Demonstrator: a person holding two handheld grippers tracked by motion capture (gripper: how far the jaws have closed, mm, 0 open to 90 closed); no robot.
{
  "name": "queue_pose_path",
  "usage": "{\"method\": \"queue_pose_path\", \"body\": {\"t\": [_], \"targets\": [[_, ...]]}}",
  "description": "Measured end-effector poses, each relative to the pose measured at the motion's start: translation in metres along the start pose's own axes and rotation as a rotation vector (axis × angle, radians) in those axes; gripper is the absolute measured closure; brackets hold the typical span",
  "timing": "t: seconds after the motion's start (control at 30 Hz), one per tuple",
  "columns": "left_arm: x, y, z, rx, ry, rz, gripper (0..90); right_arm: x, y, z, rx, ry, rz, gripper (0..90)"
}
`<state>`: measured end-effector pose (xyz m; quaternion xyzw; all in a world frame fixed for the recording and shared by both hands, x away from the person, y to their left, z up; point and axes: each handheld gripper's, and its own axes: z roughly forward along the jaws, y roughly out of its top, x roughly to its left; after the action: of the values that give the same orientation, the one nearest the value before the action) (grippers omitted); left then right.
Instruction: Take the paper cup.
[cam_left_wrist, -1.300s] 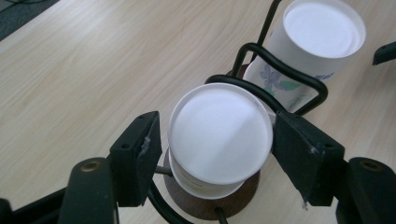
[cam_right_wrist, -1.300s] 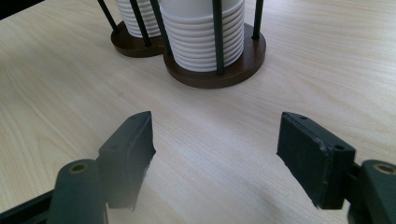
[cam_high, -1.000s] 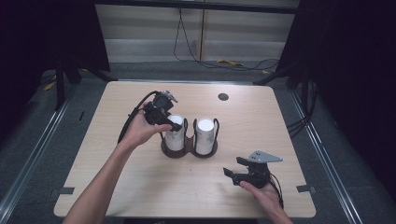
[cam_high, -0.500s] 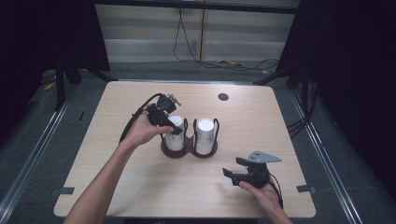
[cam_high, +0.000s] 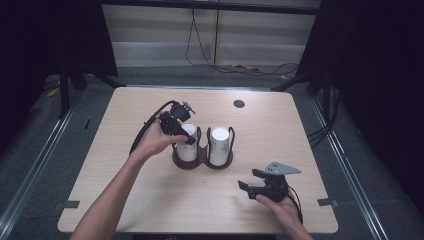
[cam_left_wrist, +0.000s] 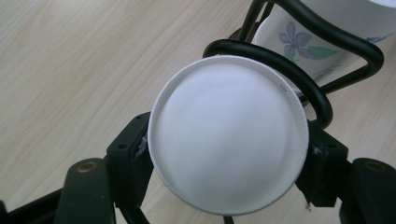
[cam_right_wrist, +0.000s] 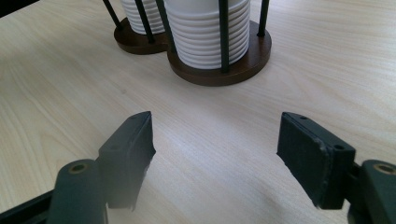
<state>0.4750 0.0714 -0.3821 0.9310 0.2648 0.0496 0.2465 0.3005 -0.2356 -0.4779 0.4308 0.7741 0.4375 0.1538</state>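
High view, from the left: the left gripper (cam_high: 176, 126) sits over the left stack of paper cups (cam_high: 187, 145), which stands in the left ring of a twin wire holder (cam_high: 202, 161) near the middle of the table (cam_high: 120, 190). Its jaws have just been opening, yet in the left gripper view the top cup (cam_left_wrist: 228, 134) lies between them, its rim touching the pad on either side, so I read them as closed on the cup's mouth. That view looks straight down into the white inside of the cup, so the stack's long axis runs upright, in line with the way the gripper points; any lift would have to go straight up along the black wire bars (cam_left_wrist: 285, 70). Just beside it, the right stack (cam_high: 220, 145), with a blue flower print (cam_left_wrist: 294, 39) on its side, fills the other ring. Farther right and nearer the person, the right gripper (cam_high: 250, 181) rests low on the table, well apart from the holder. In the right gripper view its jaws stand fairly wide with nothing between them, aimed at the base of the holder (cam_right_wrist: 219, 74). The left hand is plainly the nearer one for drawing a cup
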Motion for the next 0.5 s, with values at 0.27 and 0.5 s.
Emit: {"method": "queue_pose_path", "body": {"t": [0.27,0.5], "targets": [[0.0006,0.0004,-0.0058,-0.010,-0.007,-0.004,32.7,0.0003,-0.0001,0.0004,0.004,-0.001,0.003,27.1],[-0.0012,0.0011,-0.0088,-0.007,0.006,0.015,33.5,0.0005,0.0000,0.0009,0.006,0.000,0.002,27.0]]}}
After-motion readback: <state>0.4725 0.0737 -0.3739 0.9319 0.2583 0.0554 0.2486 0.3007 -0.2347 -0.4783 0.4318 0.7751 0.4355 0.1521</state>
